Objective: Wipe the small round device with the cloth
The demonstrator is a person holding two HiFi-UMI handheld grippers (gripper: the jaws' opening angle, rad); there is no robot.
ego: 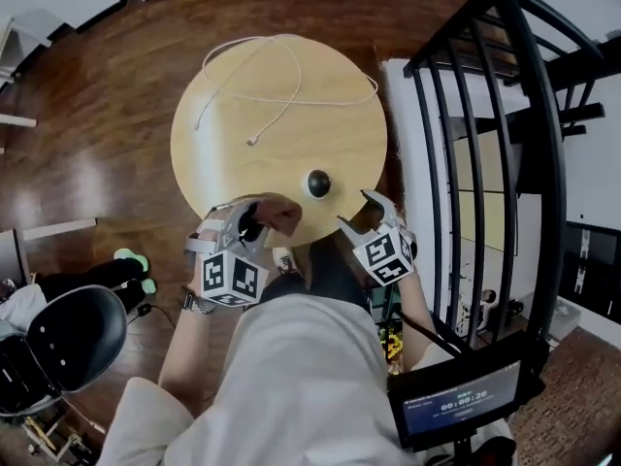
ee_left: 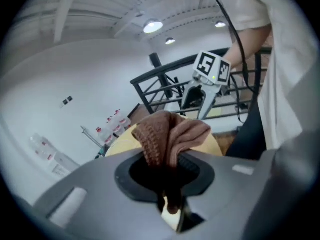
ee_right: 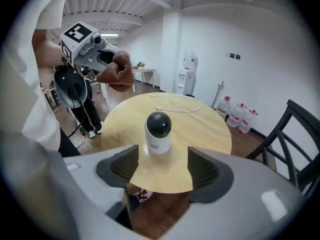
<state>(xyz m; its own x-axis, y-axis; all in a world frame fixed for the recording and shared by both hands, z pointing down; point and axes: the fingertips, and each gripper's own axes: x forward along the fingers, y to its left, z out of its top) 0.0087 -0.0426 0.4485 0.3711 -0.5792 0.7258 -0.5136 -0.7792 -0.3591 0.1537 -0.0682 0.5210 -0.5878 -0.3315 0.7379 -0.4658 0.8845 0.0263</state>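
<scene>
Round light-wood table [ego: 225,158] on a dark wood floor [ego: 92,115]. Only two things on it: a small white device [ego: 318,183] with a black dome, upright near the close edge, and a white cable [ego: 252,142] looped over the far half.

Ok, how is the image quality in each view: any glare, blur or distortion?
Head view: sharp, with pale glare on the wood floor. Left gripper view: heavy fisheye, dark corners, ceiling lamp blown out, cloth fairly sharp. Right gripper view: same fisheye; round device crisp, evenly lit.
</scene>
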